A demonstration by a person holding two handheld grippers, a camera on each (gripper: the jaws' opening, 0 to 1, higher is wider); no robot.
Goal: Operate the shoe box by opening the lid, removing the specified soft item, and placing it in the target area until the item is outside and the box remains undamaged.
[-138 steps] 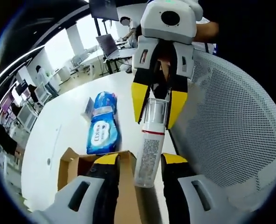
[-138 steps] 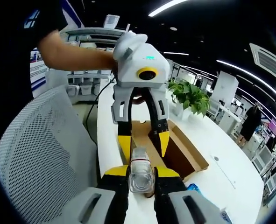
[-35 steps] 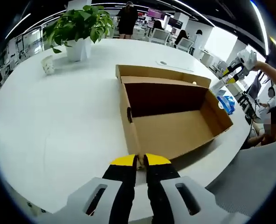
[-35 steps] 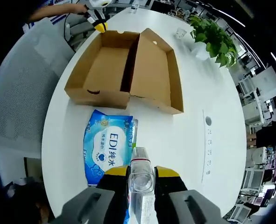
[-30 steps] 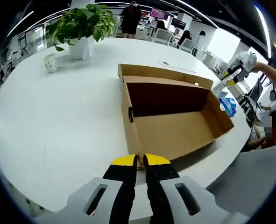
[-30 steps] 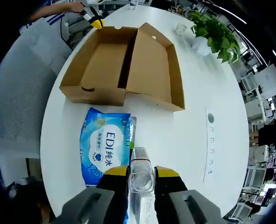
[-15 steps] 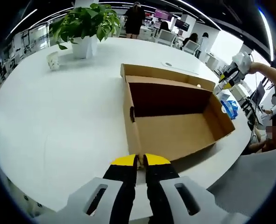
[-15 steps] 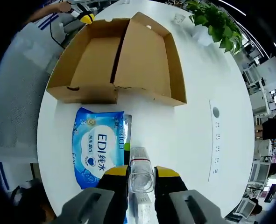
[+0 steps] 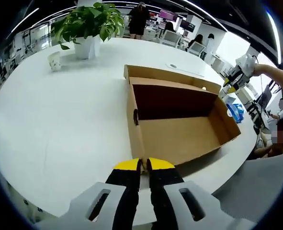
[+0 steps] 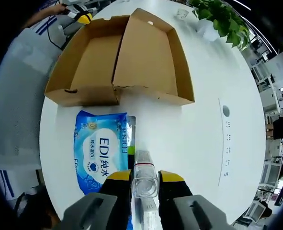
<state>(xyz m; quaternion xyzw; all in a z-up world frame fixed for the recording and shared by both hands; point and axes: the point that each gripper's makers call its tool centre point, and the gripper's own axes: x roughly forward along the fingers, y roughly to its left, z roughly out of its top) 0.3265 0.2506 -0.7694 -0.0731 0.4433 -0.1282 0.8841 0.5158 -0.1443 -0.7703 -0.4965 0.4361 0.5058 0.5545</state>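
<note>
The brown cardboard shoe box (image 9: 179,129) lies open on the white table, its lid (image 10: 148,57) folded back flat; the inside looks bare. My left gripper (image 9: 144,165) is shut, its yellow tips just short of the box's near wall. My right gripper (image 10: 144,178) is shut on a clear-capped white bottle (image 10: 145,179) and hovers above the table beside a blue wet-wipes pack (image 10: 100,151), which lies outside the box by its short end. In the left gripper view the right gripper (image 9: 237,76) shows far off beyond the box, above the blue wet-wipes pack (image 9: 235,108).
A potted green plant (image 9: 91,26) and a small white cup (image 9: 54,61) stand at the table's far side. A grey mesh chair (image 10: 14,100) sits at the table's edge. A person's arm (image 9: 280,74) holds the right gripper. Bare white tabletop (image 10: 189,139) surrounds the box.
The right gripper view has shifted slightly, the box and wipes pack sliding a little within it. The left gripper has stayed put. Both stay shut.
</note>
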